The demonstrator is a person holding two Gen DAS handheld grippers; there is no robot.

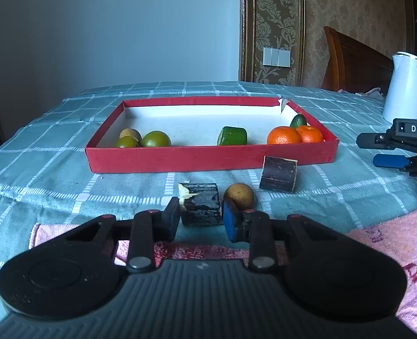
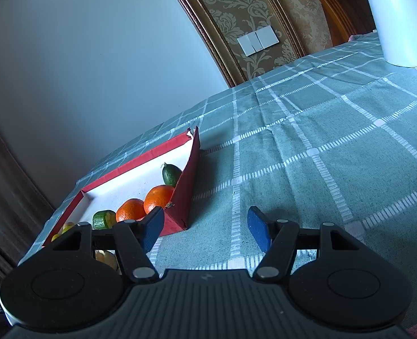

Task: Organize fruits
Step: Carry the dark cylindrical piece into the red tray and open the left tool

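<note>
A red tray (image 1: 208,158) holds two oranges (image 1: 283,136), a cut cucumber piece (image 1: 232,136), a small green fruit (image 1: 297,120), two green round fruits (image 1: 155,139) and a brown one (image 1: 130,134). In front of it lie two dark sugarcane pieces (image 1: 201,204) (image 1: 279,174) and a brown round fruit (image 1: 238,195). My left gripper (image 1: 201,220) is shut on the nearer sugarcane piece, both pads touching it. My right gripper (image 2: 205,230) is open and empty beside the tray's right corner (image 2: 184,206); it also shows in the left wrist view (image 1: 392,149).
A white kettle (image 1: 407,87) stands at the back right. Pink towels (image 1: 400,243) lie on the checked green tablecloth (image 2: 321,155) near the front. A wall and a wooden headboard (image 1: 355,59) are behind.
</note>
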